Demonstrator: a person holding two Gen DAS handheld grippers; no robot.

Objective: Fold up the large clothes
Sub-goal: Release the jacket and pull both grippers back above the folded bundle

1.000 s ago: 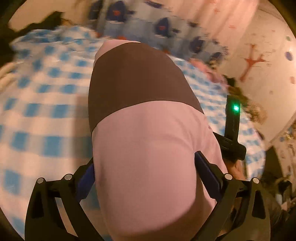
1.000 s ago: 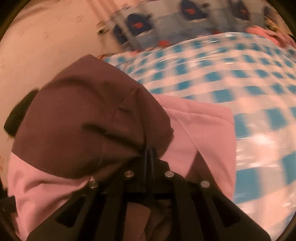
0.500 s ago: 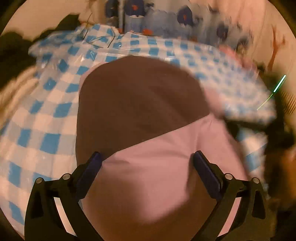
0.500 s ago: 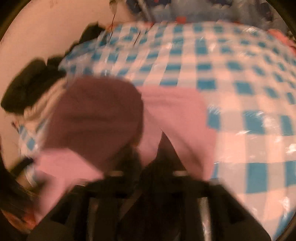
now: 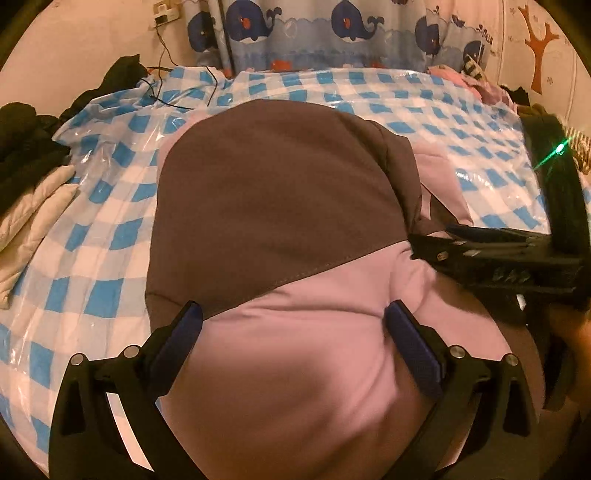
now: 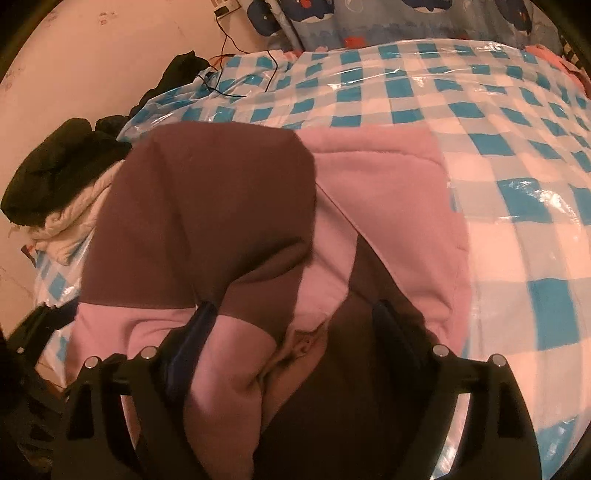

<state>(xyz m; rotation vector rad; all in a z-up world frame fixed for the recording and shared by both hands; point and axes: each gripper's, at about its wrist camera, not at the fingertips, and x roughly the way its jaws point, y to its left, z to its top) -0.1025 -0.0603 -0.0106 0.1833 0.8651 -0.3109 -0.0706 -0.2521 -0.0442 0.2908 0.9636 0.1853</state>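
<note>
A large pink and brown garment [image 5: 280, 229] lies folded on the blue-and-white checked bed cover [image 5: 92, 258]. My left gripper [image 5: 293, 325] is open, its fingers spread wide over the pink part, pressing on it. My right gripper [image 6: 291, 321] is open too, its fingers spread over the garment [image 6: 207, 206] where brown and pink folds overlap. The right gripper also shows in the left wrist view [image 5: 491, 254] at the garment's right edge.
A pile of black and cream clothes [image 5: 29, 155] lies at the bed's left edge, also in the right wrist view [image 6: 62, 177]. Black cables [image 5: 173, 92] trail from a wall socket. A whale-print curtain [image 5: 332, 33] hangs behind. More clothes [image 5: 469, 77] lie at the far right corner.
My right gripper was shut on the garment a second ago and is open now. The garment has come down onto the bed. My left gripper stayed open over it.
</note>
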